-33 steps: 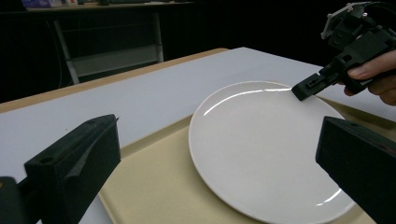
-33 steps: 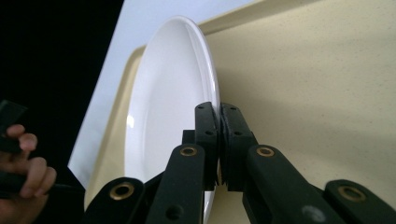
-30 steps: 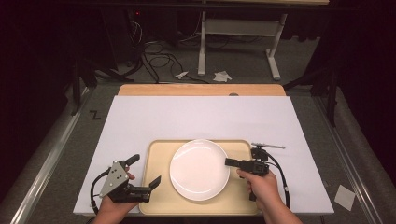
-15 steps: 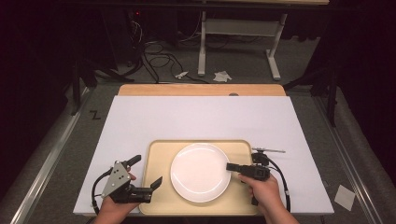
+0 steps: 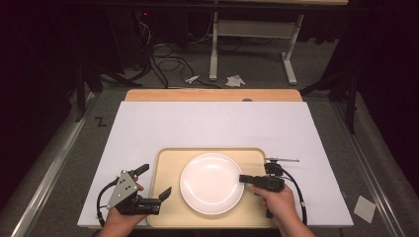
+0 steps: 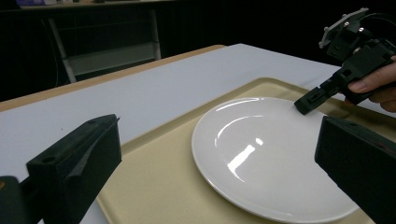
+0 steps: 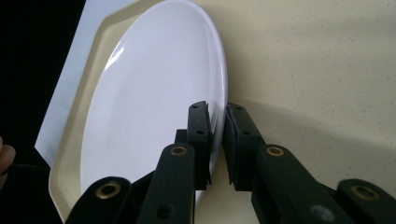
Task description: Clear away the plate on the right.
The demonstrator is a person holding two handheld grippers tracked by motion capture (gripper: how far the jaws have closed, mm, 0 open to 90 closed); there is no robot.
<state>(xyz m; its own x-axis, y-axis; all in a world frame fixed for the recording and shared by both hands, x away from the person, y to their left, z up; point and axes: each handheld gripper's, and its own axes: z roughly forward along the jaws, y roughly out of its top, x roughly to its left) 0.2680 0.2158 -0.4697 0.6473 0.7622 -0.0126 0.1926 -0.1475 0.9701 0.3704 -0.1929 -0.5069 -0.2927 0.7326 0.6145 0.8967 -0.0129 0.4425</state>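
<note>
While the right tongs [image 7: 215, 140] straddle the near right rim of the round white ceramic plate [image 5: 211, 183], their jaws have just been easing apart, and a thin gap shows between the pads and the rim, so I judge the grip let go or nearly so. The plate lies flat in the middle of the beige plastic tray [image 5: 168, 163], which sits on the white-covered surface [image 5: 207, 123]. The left tongs [image 5: 153, 185] hover wide open and empty over the tray's left edge. To finish this step well, the right tongs should open fully before drawing straight back, level with the rim, so the plate does not skid or tip. Counted: one plate, one tray, two tongs.
</note>
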